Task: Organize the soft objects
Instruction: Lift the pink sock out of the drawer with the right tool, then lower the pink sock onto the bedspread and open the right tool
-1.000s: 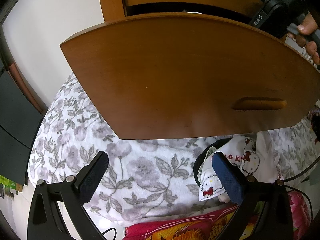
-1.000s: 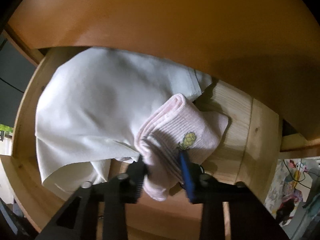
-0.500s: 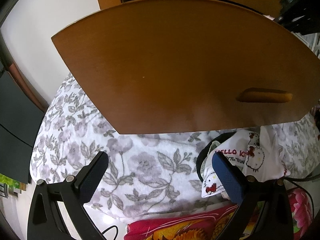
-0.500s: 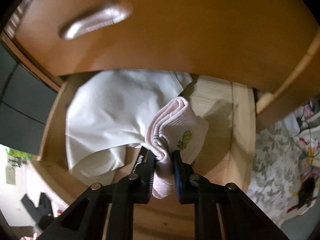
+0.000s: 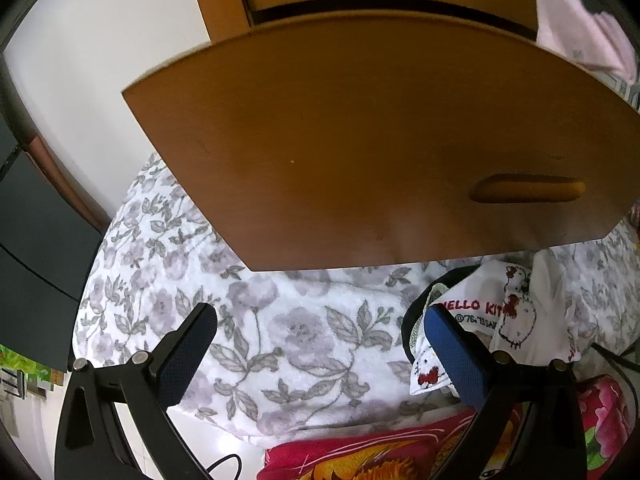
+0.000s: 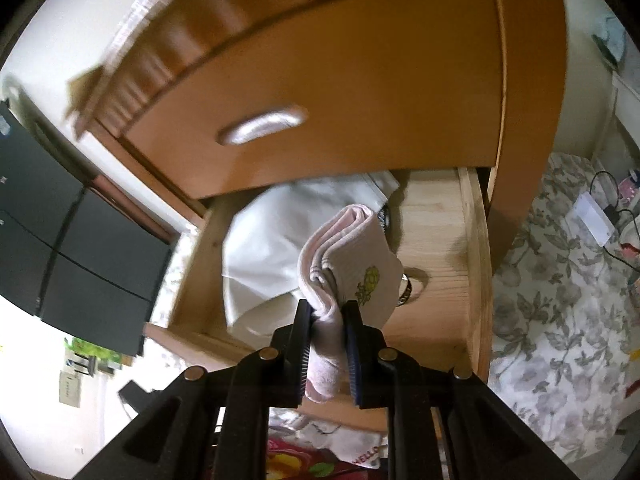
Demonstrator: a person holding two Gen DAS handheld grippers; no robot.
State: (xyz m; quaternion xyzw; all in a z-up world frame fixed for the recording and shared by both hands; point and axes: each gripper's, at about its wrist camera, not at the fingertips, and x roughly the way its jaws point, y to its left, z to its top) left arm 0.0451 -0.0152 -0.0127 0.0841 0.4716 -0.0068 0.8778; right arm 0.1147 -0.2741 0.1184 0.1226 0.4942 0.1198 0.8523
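- Pink ribbed socks (image 6: pixel 344 264), folded, with a small yellow motif, are pinched between the nearly closed pads of the right gripper (image 6: pixel 329 312), raised clear above the open wooden drawer (image 6: pixel 474 264).
- Beyond its fingertips, a white garment (image 6: pixel 264 248) lies inside that drawer.
- The left gripper (image 5: pixel 320 336) stands wide open, holding nothing, over a floral bedsheet (image 5: pixel 288 328); a printed white cloth (image 5: pixel 516 312) lies beside its right finger.
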